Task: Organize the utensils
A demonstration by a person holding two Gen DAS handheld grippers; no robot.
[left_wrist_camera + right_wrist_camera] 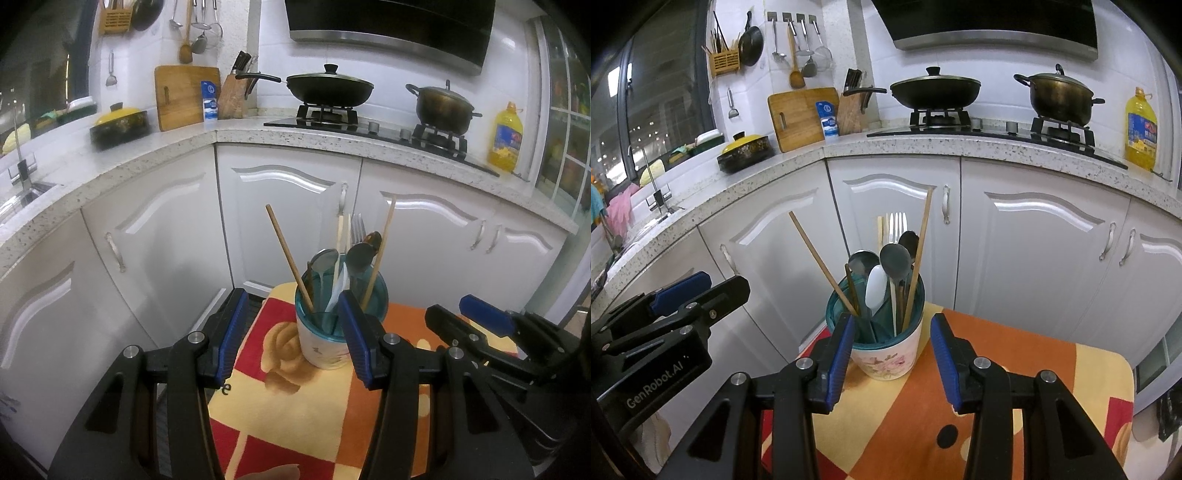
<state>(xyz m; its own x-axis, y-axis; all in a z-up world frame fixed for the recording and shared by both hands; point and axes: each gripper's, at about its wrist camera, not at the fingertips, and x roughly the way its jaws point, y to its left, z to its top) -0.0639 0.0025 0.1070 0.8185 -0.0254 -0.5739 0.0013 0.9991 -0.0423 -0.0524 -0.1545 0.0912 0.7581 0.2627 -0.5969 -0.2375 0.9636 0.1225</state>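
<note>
A white cup with a teal rim [325,343] [886,354] stands on a small table with a patterned cloth [295,406] [1015,387]. It holds wooden chopsticks [290,258] [822,262], metal spoons [358,254] [895,258], a fork [357,227] [897,225] and a white plastic spoon [876,286]. My left gripper [293,325] is open and empty, just in front of the cup. My right gripper [893,345] is open and empty, its fingers on either side of the cup but apart from it. Each gripper shows in the other's view [480,314] [687,291].
White cabinet doors [288,221] [1034,251] stand close behind the table under a speckled counter [147,162] [775,173]. On the counter are a stove with a wok [328,88] and pot [1060,96], an oil bottle [1140,129], a knife block and a cutting board.
</note>
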